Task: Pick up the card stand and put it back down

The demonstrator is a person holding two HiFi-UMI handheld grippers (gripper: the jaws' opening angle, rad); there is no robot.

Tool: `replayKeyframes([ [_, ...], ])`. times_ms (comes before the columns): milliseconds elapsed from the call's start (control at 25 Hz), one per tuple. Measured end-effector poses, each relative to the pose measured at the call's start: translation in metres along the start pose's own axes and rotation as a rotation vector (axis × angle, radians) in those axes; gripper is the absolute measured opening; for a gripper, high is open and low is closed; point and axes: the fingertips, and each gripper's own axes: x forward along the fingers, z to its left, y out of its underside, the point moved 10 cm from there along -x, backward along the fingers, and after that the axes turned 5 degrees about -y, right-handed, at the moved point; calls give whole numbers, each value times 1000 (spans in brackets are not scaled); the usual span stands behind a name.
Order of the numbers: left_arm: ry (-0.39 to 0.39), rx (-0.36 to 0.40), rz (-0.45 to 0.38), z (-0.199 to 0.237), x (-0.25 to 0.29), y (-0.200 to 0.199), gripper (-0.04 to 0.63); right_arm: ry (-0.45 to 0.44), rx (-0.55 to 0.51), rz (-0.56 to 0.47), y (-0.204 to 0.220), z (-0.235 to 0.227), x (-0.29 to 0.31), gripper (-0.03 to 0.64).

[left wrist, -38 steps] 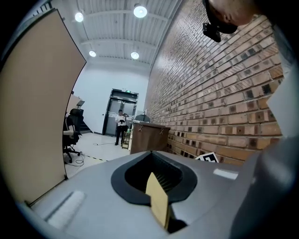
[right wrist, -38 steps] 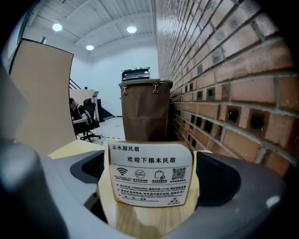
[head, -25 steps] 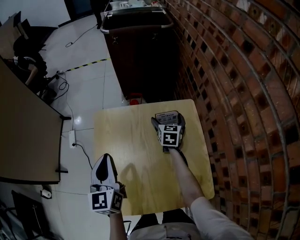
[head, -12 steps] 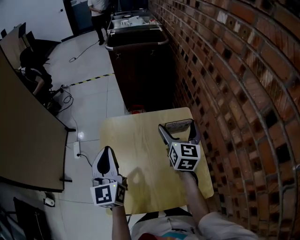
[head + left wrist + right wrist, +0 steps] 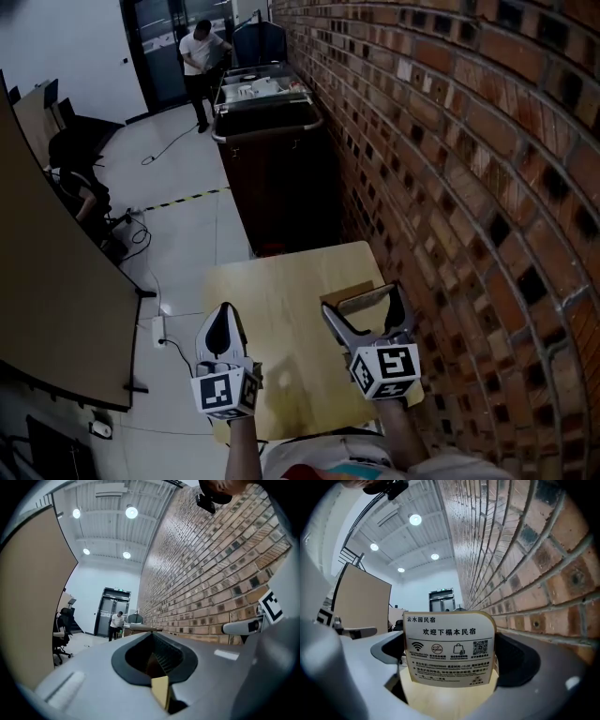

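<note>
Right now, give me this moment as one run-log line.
right gripper: shut on card stand | card stand: upright, print toward gripper camera | left gripper: shut, empty | stand touching table: unclear

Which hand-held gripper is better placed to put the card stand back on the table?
The right hand-held gripper: its jaws clamp the card stand over the table. The left hand-held gripper is shut and empty.

Since a second ago: right tongs (image 5: 361,302), gripping white printed card stand (image 5: 449,648), pull back from middle of light wooden tabletop (image 5: 272,300) to its near right corner, stand raised off surface. Head view tilts up; person in white shirt (image 5: 200,49) enters frame by far door.
</note>
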Motion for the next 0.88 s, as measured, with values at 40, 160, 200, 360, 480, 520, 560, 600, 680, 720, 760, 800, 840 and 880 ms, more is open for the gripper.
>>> replayKeyframes([
  [40,0,-7,-12,-2,0,-1,5,-5,-16,10,2,2,-2,575],
  [160,11,-7,-30,-7,0,-4,5,-12,-40,12,2,5,-7,575],
  [200,18,-4,-29,-9,0,-6,5,-15,-39,4,-1,5,-8,575],
  [360,34,8,-24,-17,1,-9,5,-19,-30,-20,-8,3,-10,575],
  [480,34,-18,-30,-19,1,-9,5,-21,-19,-25,-9,1,-12,575],
  [520,32,-20,-31,-19,1,-9,5,-22,-16,-25,-9,0,-12,575],
  [560,31,-21,-32,-19,1,-10,5,-23,-14,-25,-9,0,-12,575],
  [600,29,-22,-32,-19,1,-10,5,-24,-12,-25,-9,0,-12,575],
  [680,25,-27,-32,-18,1,-10,5,-25,-7,-25,-7,0,-11,575],
  [720,23,-28,-31,-17,1,-9,5,-25,-5,-24,-7,0,-12,575],
  [760,21,-28,-29,-17,1,-9,5,-25,-3,-23,-6,-1,-12,575],
  [800,20,-28,-27,-17,1,-8,5,-26,-1,-23,-6,-1,-12,575],
  [840,19,-28,-24,-16,1,-8,5,-27,2,-22,-5,-1,-11,575],
  [880,18,-29,-22,-16,2,-8,5,-27,4,-22,-5,-2,-11,575],
])
